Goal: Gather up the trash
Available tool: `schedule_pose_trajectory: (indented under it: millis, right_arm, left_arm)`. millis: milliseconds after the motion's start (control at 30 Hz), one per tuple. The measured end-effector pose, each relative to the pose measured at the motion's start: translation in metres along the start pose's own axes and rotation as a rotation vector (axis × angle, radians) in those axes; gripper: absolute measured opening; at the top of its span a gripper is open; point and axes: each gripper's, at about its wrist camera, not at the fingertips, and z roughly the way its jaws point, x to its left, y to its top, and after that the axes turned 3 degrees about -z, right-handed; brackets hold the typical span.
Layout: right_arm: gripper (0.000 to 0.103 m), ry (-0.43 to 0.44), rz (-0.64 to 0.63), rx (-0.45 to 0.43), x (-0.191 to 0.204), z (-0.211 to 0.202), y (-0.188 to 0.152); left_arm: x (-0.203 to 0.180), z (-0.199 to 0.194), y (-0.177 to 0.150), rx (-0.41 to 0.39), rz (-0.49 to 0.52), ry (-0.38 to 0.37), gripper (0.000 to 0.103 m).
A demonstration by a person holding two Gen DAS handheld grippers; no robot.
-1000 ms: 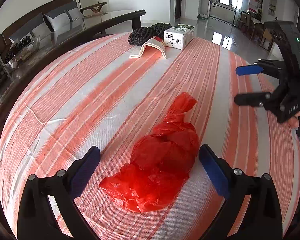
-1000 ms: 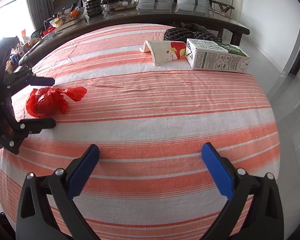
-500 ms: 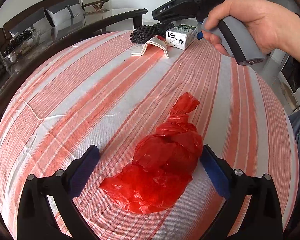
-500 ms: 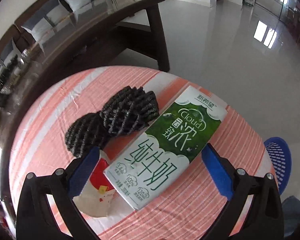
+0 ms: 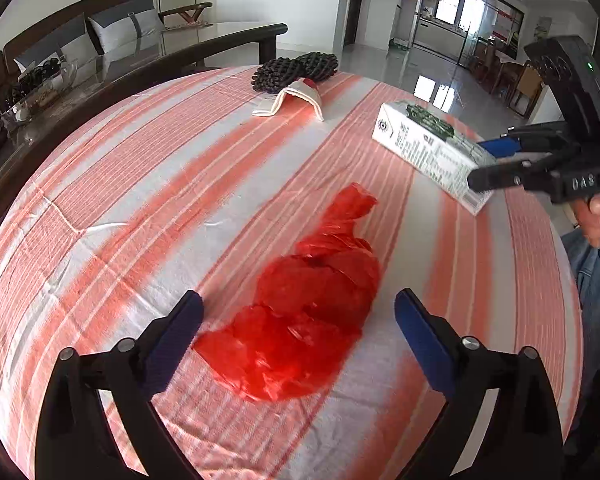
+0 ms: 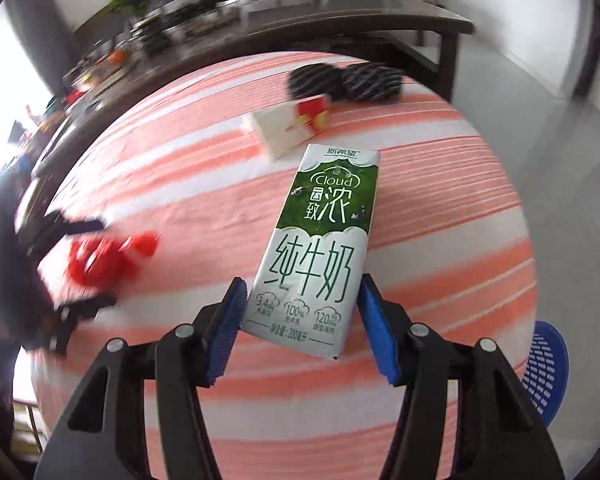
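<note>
Right hand-held gripper pinches milk carton only at its bottom end, may pivot out; left hand-held gripper spread around red bag

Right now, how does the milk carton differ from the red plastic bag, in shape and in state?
The milk carton is a stiff box, white and green with print; the red plastic bag is soft, crumpled and plain red. The milk carton is clamped between the pads of the right hand-held gripper and lifted off the cloth; the red plastic bag lies on the striped tablecloth, between the open fingers of the left hand-held gripper, ungripped. Both are above the same table.
</note>
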Motion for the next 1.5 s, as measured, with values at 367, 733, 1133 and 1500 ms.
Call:
schedule_pose_trajectory:
  millis: [367,733,1133,1500]
  right_arm:
    - [0.087,-0.054,-0.033,0.013,0.017,0.006,-0.034]
    - [0.098,-0.11,-0.055,0.035,0.025,0.014,-0.025]
    - [0.087,-0.146,-0.086,0.109,0.033,0.017,0.027]
    - [0.048,-0.112,-0.021,0.043,0.027,-0.017,0.023]
  left_arm:
    - [-0.031,-0.025,-0.034,-0.007,-0.123,0.017,0.095]
    - [-0.041,-0.017,-0.023,-0.004,-0.15,0.193,0.098]
    - [-0.031,-0.018,0.011,-0.015,-0.189,0.22,0.09]
    - [-0.036,-0.034,0.011,-0.069,-0.233,0.181,0.042]
